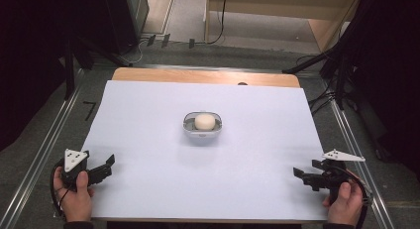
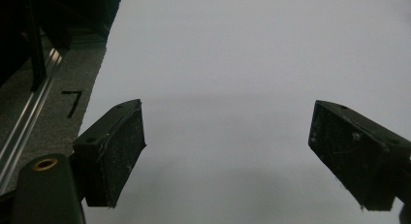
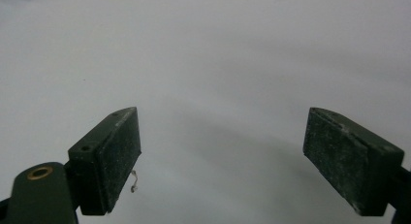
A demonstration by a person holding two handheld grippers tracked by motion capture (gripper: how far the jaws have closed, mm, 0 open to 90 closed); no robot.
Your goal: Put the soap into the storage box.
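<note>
A small white dish (image 1: 202,130) holding a round cream-coloured lump (image 1: 204,121) sits at the middle of the white sheet (image 1: 148,120) on the table. My left gripper (image 1: 105,165) rests near the front left corner of the sheet, held by a hand, its jaws wide apart and empty. My right gripper (image 1: 299,175) rests near the front right corner, also held by a hand, jaws wide apart and empty. In the left gripper view the gripper (image 2: 228,156) faces bare sheet; in the right gripper view the gripper (image 3: 223,158) does the same.
A wooden table edge (image 1: 208,76) shows beyond the sheet at the back. Metal rails (image 1: 44,149) run along both sides on grey carpet. Black stands and cables (image 1: 332,85) sit at the right rear. A black "7" mark (image 2: 72,102) lies on the carpet at left.
</note>
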